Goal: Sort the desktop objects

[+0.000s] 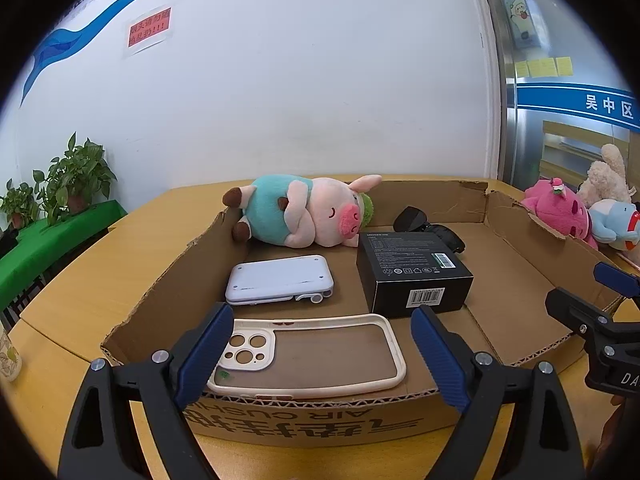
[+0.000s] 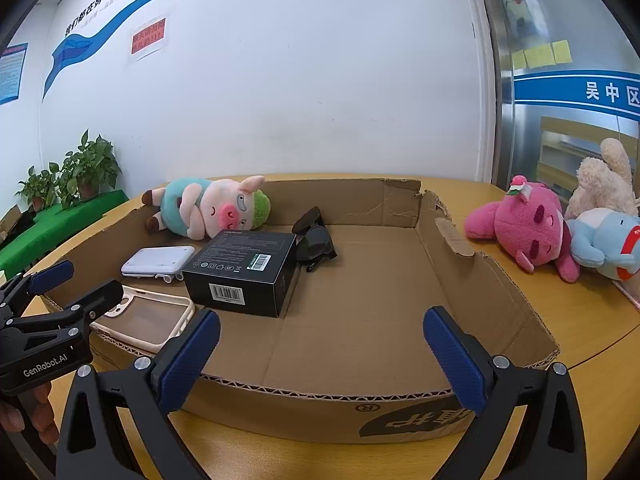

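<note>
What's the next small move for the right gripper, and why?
Probably swing the right gripper toward the pink plush. Its jaws are open and empty over the bare right half of the cardboard box, and that toy lies outside on the table, nearest that side. The left gripper is open over the phone case.

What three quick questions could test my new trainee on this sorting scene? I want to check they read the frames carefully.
1. True or false: the phone case lies inside the cardboard tray.
2. What lies between the black box and the tray's back wall: A sunglasses, B a mug, C scissors?
3. Fill in: the pink plush lies ___ the tray.

Key: 1 true; 2 A; 3 outside. Both the left gripper and the right gripper are open and empty.
</note>
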Demonstrator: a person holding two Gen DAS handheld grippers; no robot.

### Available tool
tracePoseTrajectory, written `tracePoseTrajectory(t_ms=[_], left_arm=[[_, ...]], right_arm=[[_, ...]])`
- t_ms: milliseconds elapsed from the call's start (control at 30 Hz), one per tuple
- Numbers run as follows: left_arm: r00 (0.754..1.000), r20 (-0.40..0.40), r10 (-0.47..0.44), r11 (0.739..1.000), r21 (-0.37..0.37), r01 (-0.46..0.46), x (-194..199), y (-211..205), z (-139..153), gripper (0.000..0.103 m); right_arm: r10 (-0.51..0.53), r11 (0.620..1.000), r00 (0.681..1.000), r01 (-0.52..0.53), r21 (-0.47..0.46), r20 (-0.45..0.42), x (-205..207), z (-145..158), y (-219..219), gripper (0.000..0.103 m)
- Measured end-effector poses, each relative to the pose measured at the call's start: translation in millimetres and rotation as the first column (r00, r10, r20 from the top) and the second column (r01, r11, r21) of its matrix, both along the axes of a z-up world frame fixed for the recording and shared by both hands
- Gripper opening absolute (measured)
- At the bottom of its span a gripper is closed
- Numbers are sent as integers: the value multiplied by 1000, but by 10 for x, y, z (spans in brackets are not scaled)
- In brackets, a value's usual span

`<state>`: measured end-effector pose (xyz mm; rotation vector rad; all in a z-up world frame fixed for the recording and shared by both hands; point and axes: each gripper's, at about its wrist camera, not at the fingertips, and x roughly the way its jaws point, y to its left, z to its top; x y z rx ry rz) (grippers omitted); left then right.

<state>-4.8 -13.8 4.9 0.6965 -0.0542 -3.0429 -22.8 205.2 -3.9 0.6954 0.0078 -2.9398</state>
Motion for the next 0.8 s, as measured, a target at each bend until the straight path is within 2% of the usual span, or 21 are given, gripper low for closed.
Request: tracePoseTrajectory(t_ms=[800], left_arm=[[1000, 2, 9, 1000, -4, -9, 20, -3, -6, 91]], right_arm=[[0, 1000, 1000, 0, -1, 3, 25, 1, 3, 103]])
